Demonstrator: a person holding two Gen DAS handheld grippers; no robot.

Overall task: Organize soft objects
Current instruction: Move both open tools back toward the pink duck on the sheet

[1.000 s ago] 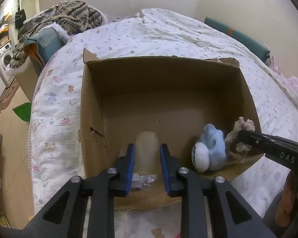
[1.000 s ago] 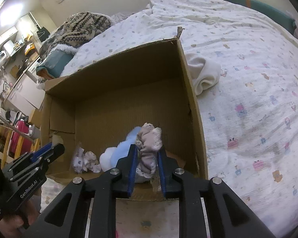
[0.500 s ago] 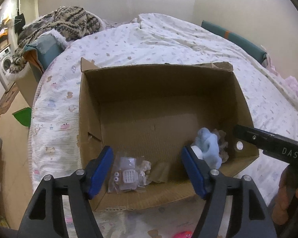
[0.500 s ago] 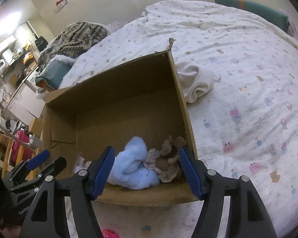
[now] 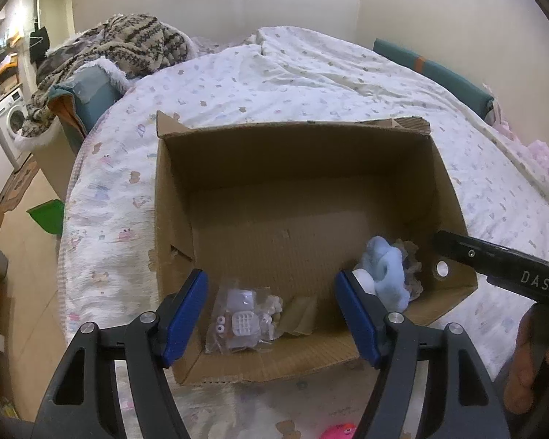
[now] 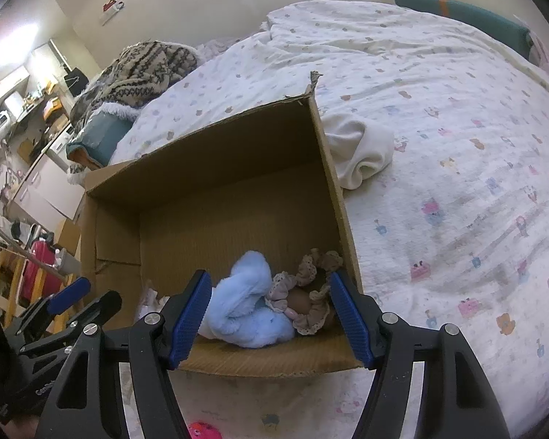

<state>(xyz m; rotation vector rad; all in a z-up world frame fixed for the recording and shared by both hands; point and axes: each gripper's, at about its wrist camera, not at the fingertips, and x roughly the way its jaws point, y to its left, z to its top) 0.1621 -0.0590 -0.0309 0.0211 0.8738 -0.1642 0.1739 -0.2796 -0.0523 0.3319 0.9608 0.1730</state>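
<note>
An open cardboard box (image 5: 172, 190) (image 6: 333, 183) stands on the bed. Inside lie a clear bag of small white toys (image 5: 243, 320), a light blue plush (image 5: 384, 274) (image 6: 249, 303) and a beige frilly doll (image 6: 311, 292). My left gripper (image 5: 272, 314) is open and empty above the box's near edge, over the bag. My right gripper (image 6: 271, 318) is open and empty above the near right corner, over the plush and doll. The right gripper also shows in the left wrist view (image 5: 501, 267), and the left gripper in the right wrist view (image 6: 80, 300).
A cream cloth (image 6: 358, 150) lies on the bedsheet just right of the box. A pink toy (image 5: 338, 431) (image 6: 201, 431) lies in front of the box. A patterned blanket pile (image 5: 128, 47) sits at the far left. The floor and furniture are beyond the bed's left edge.
One second ago both grippers were shut on items inside the box. They opened, dropping the bag and the doll, and have pulled back a little since.
</note>
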